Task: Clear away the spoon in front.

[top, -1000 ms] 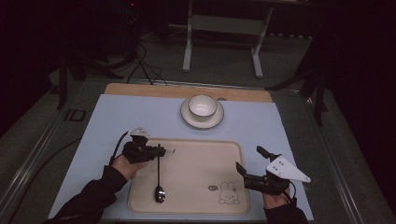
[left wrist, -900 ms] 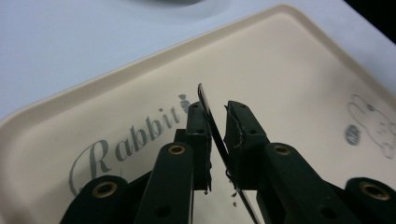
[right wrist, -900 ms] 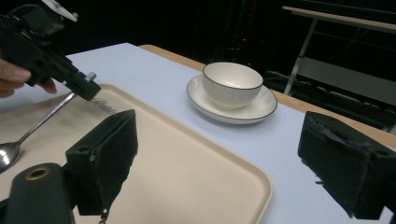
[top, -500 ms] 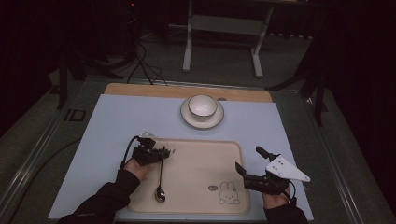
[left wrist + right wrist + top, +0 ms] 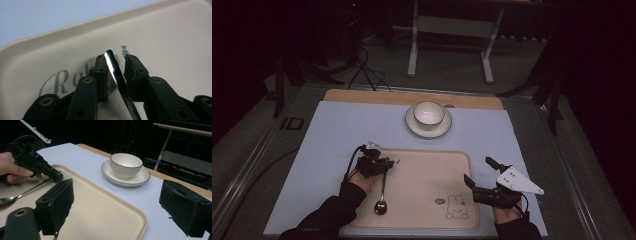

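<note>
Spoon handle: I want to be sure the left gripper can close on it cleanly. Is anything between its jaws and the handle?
Nothing visible is. In the left gripper view the spoon handle already lies between the two jaws of the left gripper, with only bare tray around it. One jaw looks close against the handle, the other stands slightly off.

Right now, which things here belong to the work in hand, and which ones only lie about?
In the work:
- spoon, handle between the left gripper fingers
- tray under it

Lying about:
- bowl
- saucer under the bowl
- right gripper, open and empty
</note>
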